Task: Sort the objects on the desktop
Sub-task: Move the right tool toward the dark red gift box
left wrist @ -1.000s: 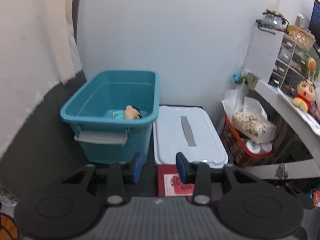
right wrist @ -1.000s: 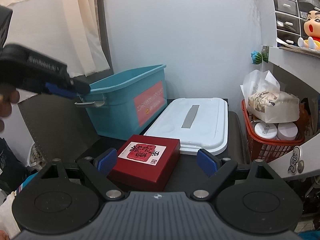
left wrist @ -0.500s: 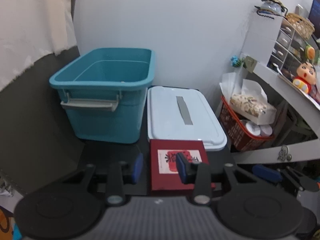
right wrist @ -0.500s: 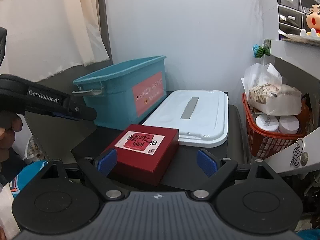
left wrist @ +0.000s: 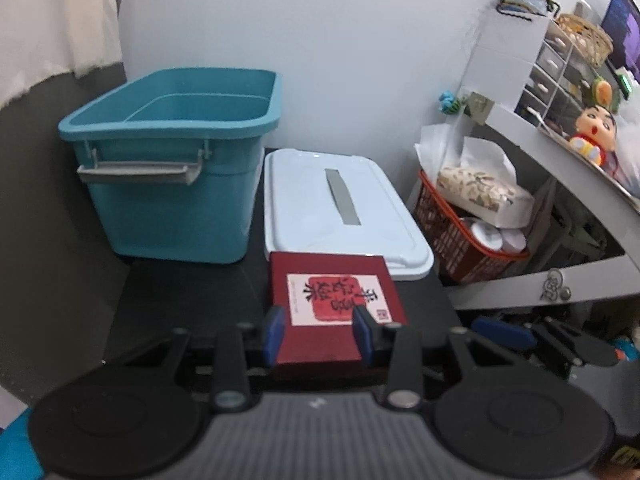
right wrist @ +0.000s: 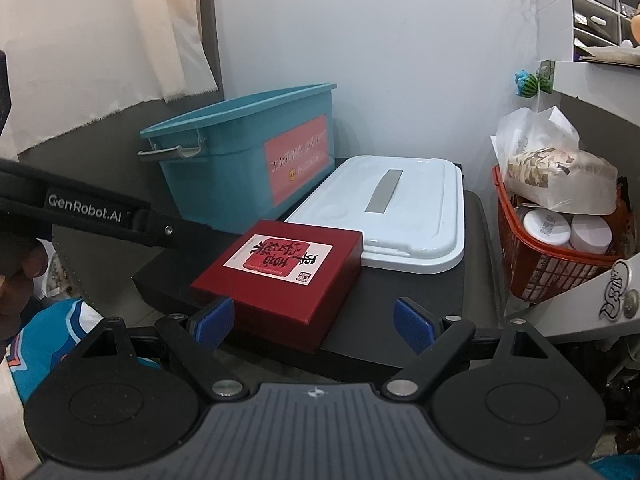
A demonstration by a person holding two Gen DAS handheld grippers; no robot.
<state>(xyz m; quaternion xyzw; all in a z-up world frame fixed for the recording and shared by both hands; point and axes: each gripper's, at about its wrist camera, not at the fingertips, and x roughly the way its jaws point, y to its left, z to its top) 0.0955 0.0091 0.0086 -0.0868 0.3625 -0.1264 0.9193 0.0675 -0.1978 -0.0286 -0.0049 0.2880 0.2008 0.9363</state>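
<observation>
Red and square, the gift box (left wrist: 334,300) lies flat on the black tabletop (left wrist: 188,300), its white and red label facing up. In the left wrist view it sits at 6 o'clock from the white lid (left wrist: 340,208), its far edge just beside the lid's near rim. The teal bin (left wrist: 172,168) stands at 10 o'clock from the box, touching the lid's side. The left gripper (left wrist: 318,334) has its blue pads spread partway, one on each side of the box's near end; whether they touch it I cannot tell. The right gripper (right wrist: 312,322) stands wide open and empty, low at the table's near edge, the box just ahead of it. At 3 o'clock sits a red basket (right wrist: 556,268).
</observation>
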